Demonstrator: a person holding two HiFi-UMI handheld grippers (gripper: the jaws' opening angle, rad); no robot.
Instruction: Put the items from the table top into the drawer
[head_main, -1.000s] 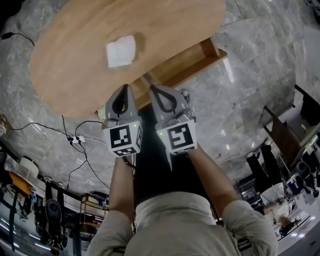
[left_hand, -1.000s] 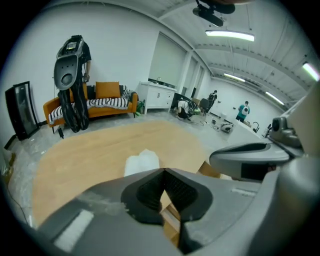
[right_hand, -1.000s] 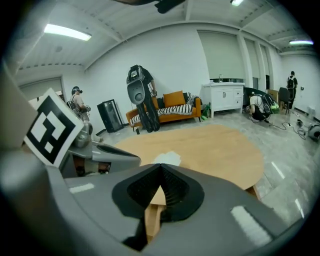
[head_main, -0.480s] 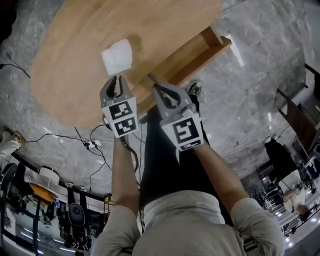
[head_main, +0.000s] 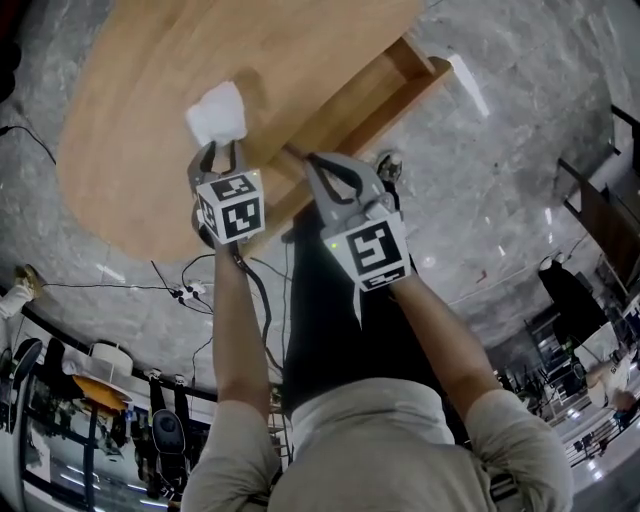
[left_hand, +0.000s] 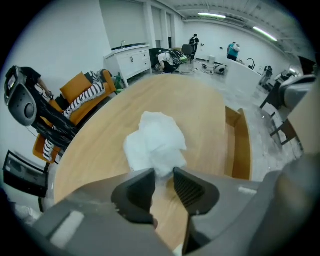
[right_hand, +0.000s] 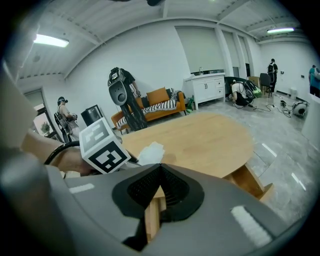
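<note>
Table: oval wooden top (head_main: 120, 90), pale grain, bare apart from one item; a grey marbled floor (head_main: 500, 190) lies around it
Tissue: a white crumpled tissue (left_hand: 155, 142), soft and puffed, with folds and ragged corners; it lies flat on the table, a little in from the edge nearest the person and on the side where the drawer sits; nothing rests on it
Left gripper: the left gripper (left_hand: 164, 172) points steeply down over the table's near edge; its jaws have just been opening and now stand spread; the ribbed pads (left_hand: 187, 187) flank the near fringe of the tissue, which dips into the gap at their tips; the pads do not press on it; its marker cube (head_main: 232, 205) faces up at the head view
Right gripper: the right gripper (head_main: 312, 160) hangs beside the left one, just off the table's near edge; its jaws are pressed together with nothing pinched; a wooden strip shows behind them
Drawer: the wooden drawer (head_main: 375, 100) stands pulled out from under the table's edge, to the right of both grippers; what shows of its inside is bare wood
</note>
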